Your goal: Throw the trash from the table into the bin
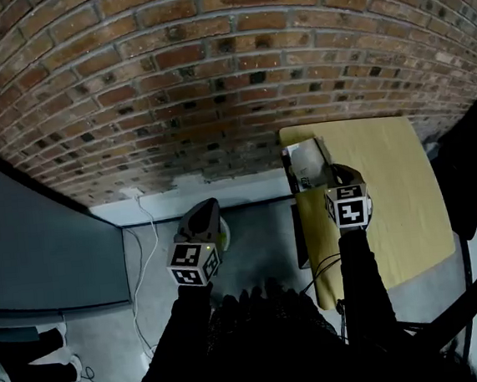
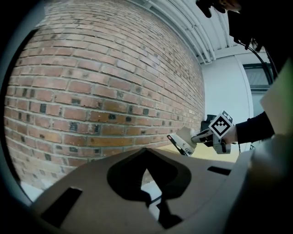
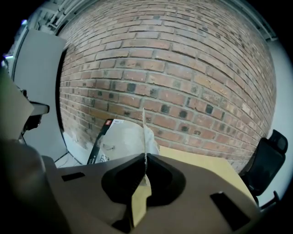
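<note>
Starting at the left, we see a grey panel (image 1: 32, 231) with a white cable (image 1: 140, 254) trailing down the floor beside it. Next comes the left gripper (image 1: 205, 210), held out over the floor. Its own view shows the jaws pressed together with nothing between them, so it is clenched and idle. Just beside its nose a pale round thing (image 1: 224, 232) sits on the floor. It may be the bin, though we cannot tell for sure.

Further right, the right gripper (image 1: 332, 174) is clamped on the thin edge of a white package (image 1: 306, 164). In that gripper's view the wrapper's rim runs straight up between the closed jaws. The package sits at the left edge of the yellow table (image 1: 389, 188), near the brick wall (image 1: 211, 79), and seems to hang clear of the tabletop. A black chair (image 1: 472, 180) stands at the far right.

We judge the pick-up done and the carry to the bin in hand. The next move calls for swinging the right gripper leftward and down over the bin's mouth. The pinch should stay firm, since only a slim rim is held and the wrapper could slip. The jaws should open only once the package is over the opening.
</note>
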`<act>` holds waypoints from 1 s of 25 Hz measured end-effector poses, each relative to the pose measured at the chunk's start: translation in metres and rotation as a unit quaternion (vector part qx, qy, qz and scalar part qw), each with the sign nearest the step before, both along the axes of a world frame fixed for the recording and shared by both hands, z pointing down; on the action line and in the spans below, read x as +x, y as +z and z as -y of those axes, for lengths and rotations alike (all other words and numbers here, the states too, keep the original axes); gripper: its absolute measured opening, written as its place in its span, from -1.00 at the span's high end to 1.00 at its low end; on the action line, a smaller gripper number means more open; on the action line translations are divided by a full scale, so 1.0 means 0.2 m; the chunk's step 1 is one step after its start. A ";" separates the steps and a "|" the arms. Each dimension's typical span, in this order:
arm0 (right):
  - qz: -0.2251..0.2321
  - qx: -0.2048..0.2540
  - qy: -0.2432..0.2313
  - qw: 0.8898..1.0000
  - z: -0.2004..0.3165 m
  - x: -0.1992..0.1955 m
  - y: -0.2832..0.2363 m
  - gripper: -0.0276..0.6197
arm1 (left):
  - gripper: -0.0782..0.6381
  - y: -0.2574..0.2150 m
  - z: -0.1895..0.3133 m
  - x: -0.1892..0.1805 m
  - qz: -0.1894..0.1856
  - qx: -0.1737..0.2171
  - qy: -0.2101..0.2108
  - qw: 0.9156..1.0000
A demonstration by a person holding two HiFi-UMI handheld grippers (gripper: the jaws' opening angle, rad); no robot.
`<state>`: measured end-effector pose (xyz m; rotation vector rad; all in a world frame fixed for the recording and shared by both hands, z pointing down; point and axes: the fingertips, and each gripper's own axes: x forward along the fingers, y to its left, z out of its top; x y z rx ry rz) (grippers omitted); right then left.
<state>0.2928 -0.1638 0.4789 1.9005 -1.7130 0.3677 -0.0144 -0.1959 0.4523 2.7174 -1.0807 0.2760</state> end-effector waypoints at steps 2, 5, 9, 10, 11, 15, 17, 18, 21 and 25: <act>0.004 0.000 -0.015 1.000 0.05 -0.16 -0.01 0.88 | 0.76 -0.01 0.01 -0.13 -0.001 0.002 -0.011 1.000; 0.012 0.005 -0.031 0.999 0.11 -0.39 -0.01 0.88 | 0.77 -0.04 0.03 -0.32 0.000 0.007 -0.020 1.000; 0.022 0.007 -0.049 0.999 0.17 -0.69 -0.02 0.88 | 0.76 -0.06 0.05 -0.58 0.001 0.010 -0.032 0.999; 0.024 0.007 -0.054 0.998 0.19 -0.78 -0.03 0.88 | 0.76 -0.06 0.06 -0.65 0.001 0.010 -0.036 0.999; 0.027 0.007 -0.059 0.998 0.20 -0.86 -0.02 0.88 | 0.76 -0.05 0.06 -0.73 0.002 0.009 -0.041 0.999; 0.042 0.004 -0.071 0.997 0.26 -1.16 0.02 0.88 | 0.76 -0.04 0.08 -0.99 0.002 0.008 -0.053 0.999; 0.050 0.000 -0.072 0.996 0.27 -1.31 0.04 0.88 | 0.76 -0.02 0.07 -1.10 0.003 0.006 -0.053 0.999; 0.054 0.000 -0.072 0.996 0.27 -1.38 0.05 0.88 | 0.77 0.00 0.07 -1.16 0.003 0.005 -0.052 0.999; 0.068 -0.004 -0.078 0.995 0.27 -1.58 0.08 0.88 | 0.76 0.04 0.07 -1.30 -0.002 -0.005 -0.059 0.998; 0.074 -0.018 -0.098 0.992 0.26 -1.80 0.11 0.88 | 0.76 0.08 0.07 -1.42 -0.010 -0.015 -0.065 0.998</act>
